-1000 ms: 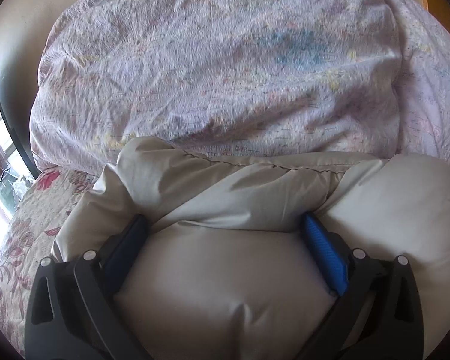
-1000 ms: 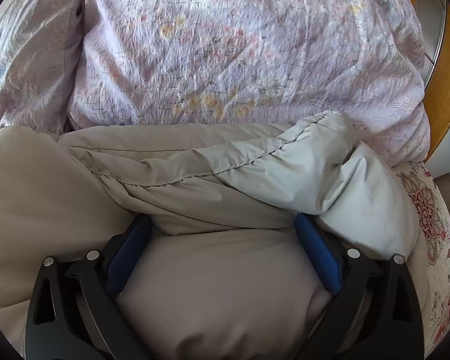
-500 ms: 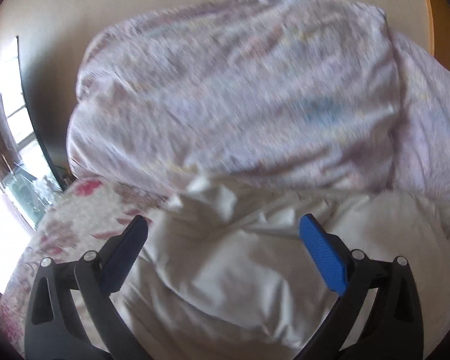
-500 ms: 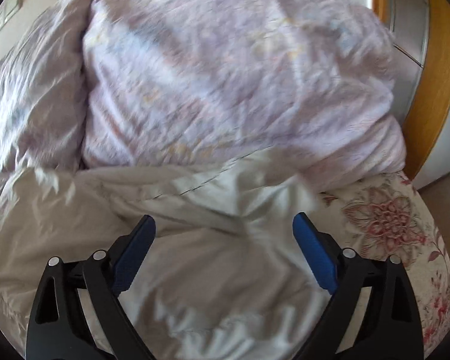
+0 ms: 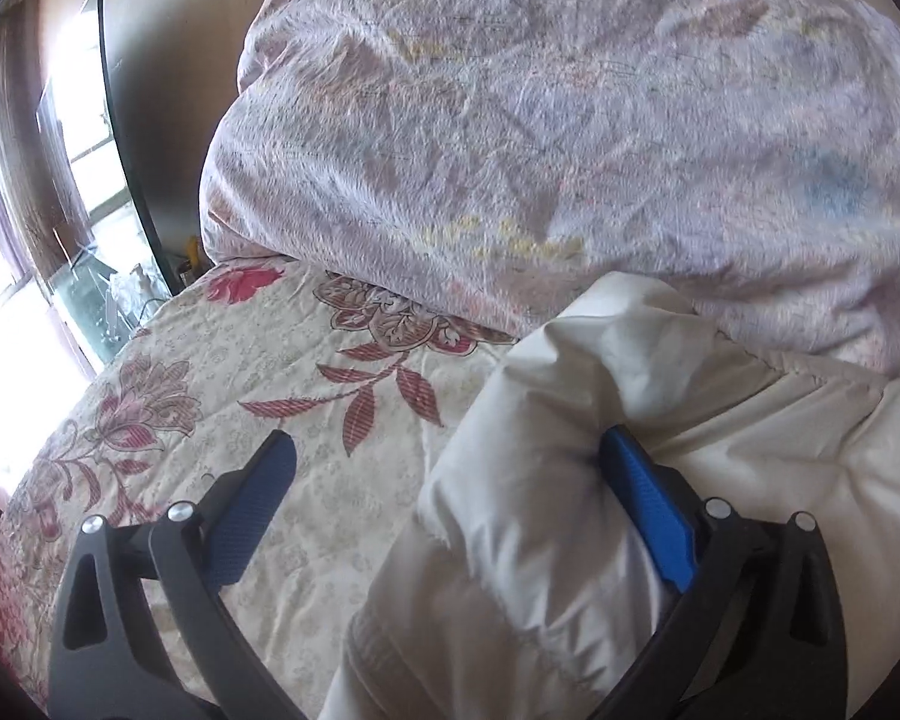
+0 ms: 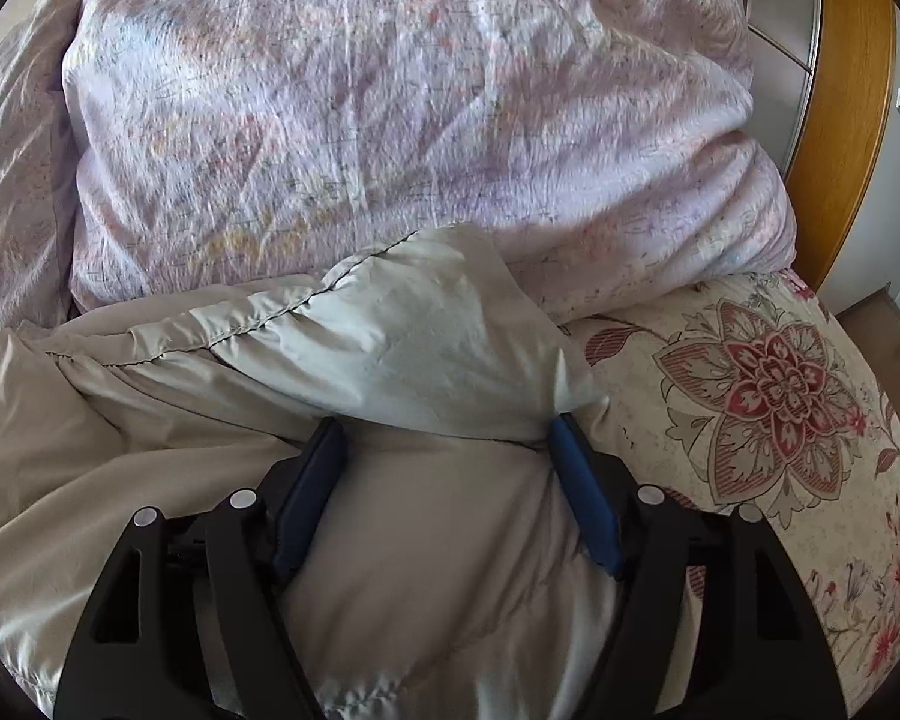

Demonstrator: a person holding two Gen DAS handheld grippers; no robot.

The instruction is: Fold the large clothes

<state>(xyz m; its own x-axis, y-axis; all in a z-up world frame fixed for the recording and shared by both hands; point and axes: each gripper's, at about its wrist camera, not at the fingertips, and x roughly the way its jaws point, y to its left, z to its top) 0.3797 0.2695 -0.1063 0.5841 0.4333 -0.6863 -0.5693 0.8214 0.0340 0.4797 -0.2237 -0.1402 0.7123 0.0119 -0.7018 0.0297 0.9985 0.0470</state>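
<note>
Beige puffy coat is bunching inside the closing right gripper; the left gripper, jaws apart, has slid onto the flowered sheet.

The beige padded garment runs off the bottom and right edges of the left wrist view, so its full shape cannot be told. In the right wrist view it leaves the frame at the left and bottom too. It covers the tips of the right hand-held gripper, whose jaws are closing with the fabric between them. The pale purple duvet is smeared with blur, its print unreadable, and hides the bed behind it. Small items by the window are too tiny to name
</note>
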